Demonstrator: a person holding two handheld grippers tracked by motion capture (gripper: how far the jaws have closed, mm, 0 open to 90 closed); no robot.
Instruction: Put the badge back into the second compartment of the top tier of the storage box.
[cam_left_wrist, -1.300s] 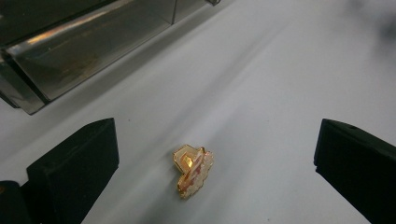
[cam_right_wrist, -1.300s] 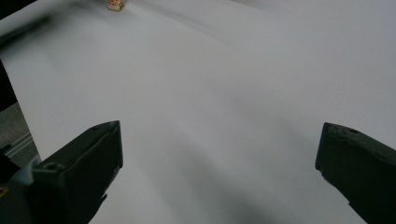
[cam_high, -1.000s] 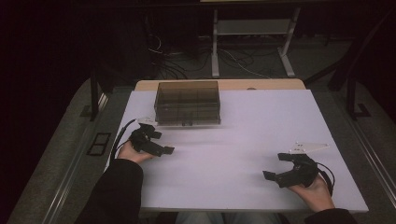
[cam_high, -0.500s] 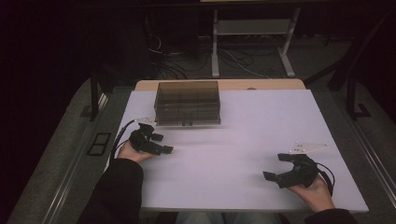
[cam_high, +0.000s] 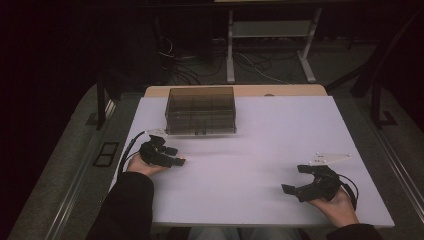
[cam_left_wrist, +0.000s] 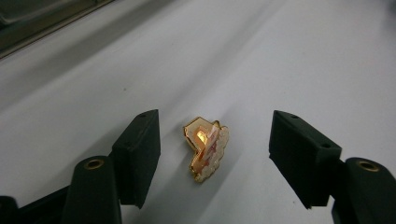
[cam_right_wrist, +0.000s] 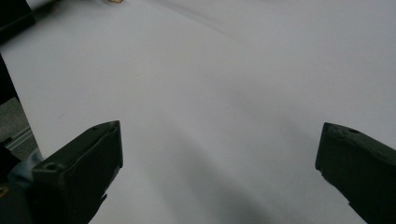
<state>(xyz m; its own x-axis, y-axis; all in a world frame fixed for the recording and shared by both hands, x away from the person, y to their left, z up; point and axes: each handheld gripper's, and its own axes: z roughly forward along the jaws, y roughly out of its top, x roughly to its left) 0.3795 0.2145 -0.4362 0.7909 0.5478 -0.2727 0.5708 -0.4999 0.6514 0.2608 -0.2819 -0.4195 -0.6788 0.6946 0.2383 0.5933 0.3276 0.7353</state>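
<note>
I had the left gripper (cam_high: 172, 156) low over the white worktop (cam_high: 260, 135), jaws spread apart, and between them lay a small gold-rimmed badge (cam_left_wrist: 206, 147) flat on the surface, touching neither jaw. My right gripper (cam_high: 296, 181) sat well apart from it near the front right corner, jaws wide open over bare worktop with nothing between them. Behind the left gripper, at the far edge, stood a smoky clear plastic box (cam_high: 201, 111) with compartments inside, though I couldn't tell what they held.
</note>
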